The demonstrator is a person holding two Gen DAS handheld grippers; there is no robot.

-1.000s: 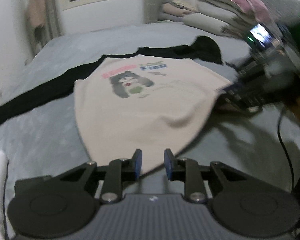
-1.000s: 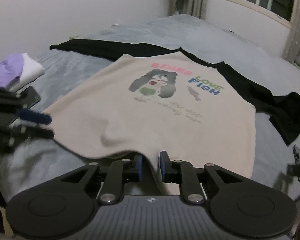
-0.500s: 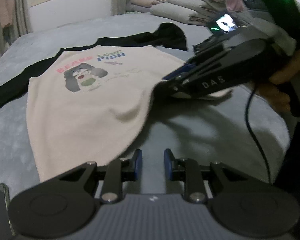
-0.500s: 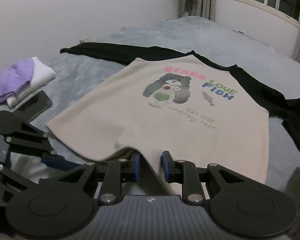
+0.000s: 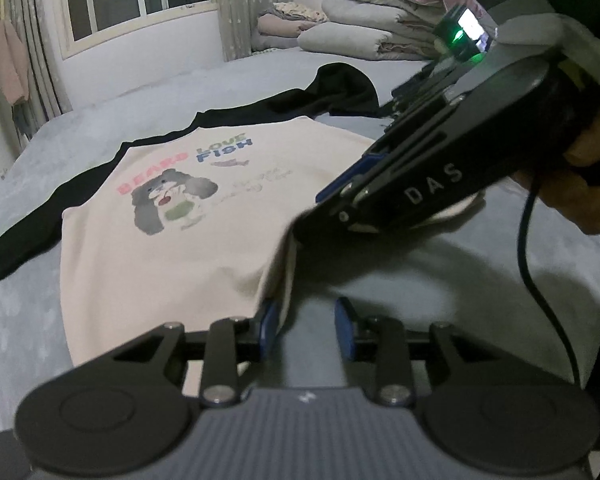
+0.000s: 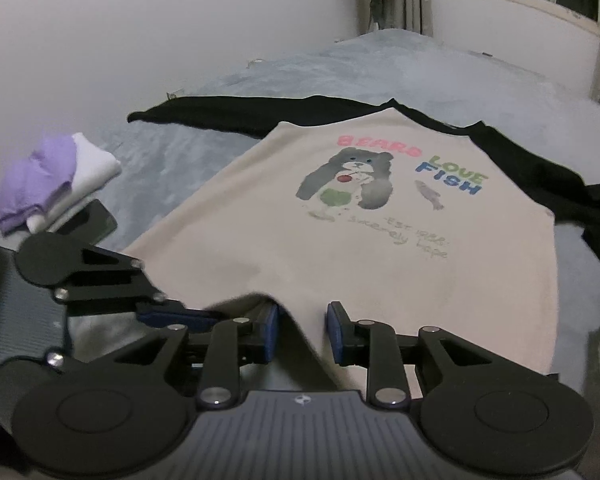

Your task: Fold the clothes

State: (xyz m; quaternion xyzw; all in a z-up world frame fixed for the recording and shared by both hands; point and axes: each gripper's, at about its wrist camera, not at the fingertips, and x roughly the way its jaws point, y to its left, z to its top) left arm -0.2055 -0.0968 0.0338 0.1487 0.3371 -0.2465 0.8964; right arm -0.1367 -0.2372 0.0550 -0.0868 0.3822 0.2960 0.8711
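While jaws part, shirt (image 6: 380,248) hem between.

Both grippers tilt down at the shirt (image 6: 380,240) hem: left gripper (image 5: 307,330) and right gripper (image 6: 302,334), jaws just opening, side by side.

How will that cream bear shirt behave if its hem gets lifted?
The shirt probably droops: its hem already sags limply between the right gripper fingers. It looks thin, so likely light. Its black sleeves, spread across the bed, would probably trail behind.
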